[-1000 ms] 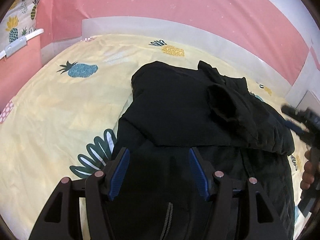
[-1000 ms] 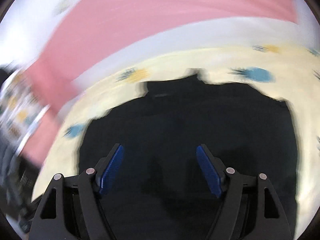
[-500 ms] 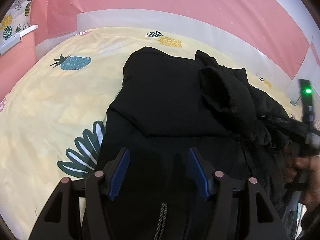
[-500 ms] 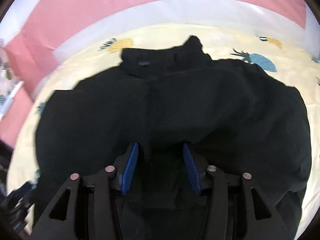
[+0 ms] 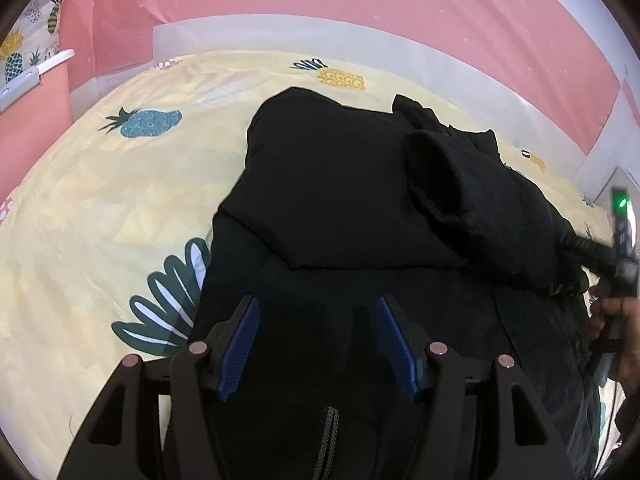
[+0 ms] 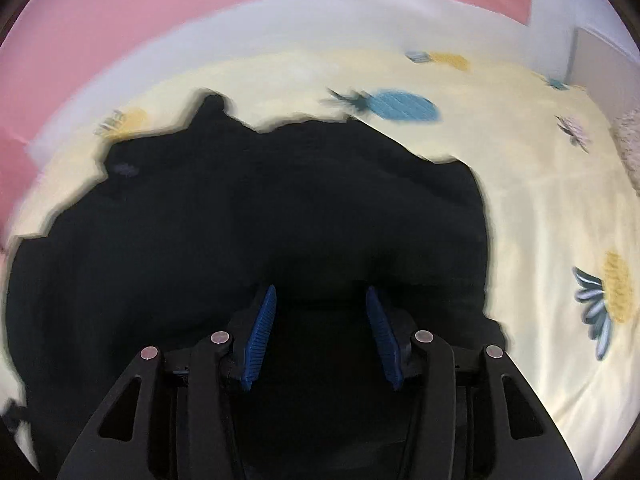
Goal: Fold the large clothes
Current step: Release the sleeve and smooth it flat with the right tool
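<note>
A big black jacket (image 5: pixel 340 184) lies on the yellow pineapple sheet, one part folded over its middle. My left gripper (image 5: pixel 316 340) hangs open just above its near part, over a drawstring (image 5: pixel 328 440), with nothing pinched between the blue pads. At the right edge of the left wrist view a hand (image 5: pixel 624 332) holds my right gripper (image 5: pixel 616 264), which tugs a bunched fold of the jacket. In the blurred right wrist view the jacket (image 6: pixel 260 208) fills the left and middle. There my right gripper (image 6: pixel 320 328) has its jaws narrowed on dark fabric.
The bed sheet (image 5: pixel 100 220) spreads left and far of the jacket, and to its right (image 6: pixel 560 220). Pink padded walls (image 5: pixel 360 0) with a white band close the bed's far side. A white rail (image 5: pixel 32 76) is at far left and a pale fluffy thing (image 6: pixel 630 140) at far right.
The right gripper narrowed its jaws onto a fold of the jacket, then swung right and lower, so more sheet shows on its right. The left gripper has hardly moved.
</note>
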The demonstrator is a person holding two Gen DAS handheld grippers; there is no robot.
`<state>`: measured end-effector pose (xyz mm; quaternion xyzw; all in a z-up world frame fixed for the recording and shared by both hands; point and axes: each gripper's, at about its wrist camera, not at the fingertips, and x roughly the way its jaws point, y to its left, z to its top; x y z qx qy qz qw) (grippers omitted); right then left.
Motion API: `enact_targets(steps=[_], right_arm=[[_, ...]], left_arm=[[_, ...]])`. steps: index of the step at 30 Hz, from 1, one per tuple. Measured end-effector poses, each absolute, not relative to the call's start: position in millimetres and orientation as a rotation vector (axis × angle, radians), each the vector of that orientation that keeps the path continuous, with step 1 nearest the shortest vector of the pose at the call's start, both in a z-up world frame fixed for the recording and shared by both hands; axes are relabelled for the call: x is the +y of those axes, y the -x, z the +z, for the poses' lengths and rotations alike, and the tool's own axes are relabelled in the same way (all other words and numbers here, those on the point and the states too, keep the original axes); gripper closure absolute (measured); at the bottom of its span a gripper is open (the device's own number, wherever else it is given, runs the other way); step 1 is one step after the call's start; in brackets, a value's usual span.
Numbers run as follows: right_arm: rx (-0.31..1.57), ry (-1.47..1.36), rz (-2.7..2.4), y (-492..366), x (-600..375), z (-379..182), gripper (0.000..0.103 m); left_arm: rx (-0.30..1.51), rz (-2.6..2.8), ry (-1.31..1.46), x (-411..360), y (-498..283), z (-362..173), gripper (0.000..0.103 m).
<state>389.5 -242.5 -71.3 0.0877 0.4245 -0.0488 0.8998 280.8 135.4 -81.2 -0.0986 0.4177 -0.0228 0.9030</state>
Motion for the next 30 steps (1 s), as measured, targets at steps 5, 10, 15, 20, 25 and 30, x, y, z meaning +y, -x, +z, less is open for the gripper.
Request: enact_targets(steps=[5, 10, 15, 20, 25, 30], right_arm=[[0.807, -0.107, 0.158, -375, -150, -47, 0.054], [0.927, 0.053, 0.262, -400, -63, -91, 0.054], [0.921, -0.006, 0.270, -393, -85, -74, 0.054], [0.832, -0.034, 0.216, -335, -133, -45, 0.054], [0.840, -0.021, 0.097, -260, -194, -29, 0.054], [0.875, -0.041, 0.045, -198, -238, -19, 0.054]], left_arm=[[0.866, -0.037, 0.210, 139, -281, -82, 0.040], [0.857, -0.040, 0.210, 143, -281, -79, 0.040], [0.869, -0.025, 0.206, 150, -283, -82, 0.040], [0.855, -0.011, 0.196, 152, -282, -80, 0.040], [0.841, -0.025, 0.170, 144, -277, -74, 0.040], [0.847, -0.050, 0.169, 128, -246, -57, 0.040]])
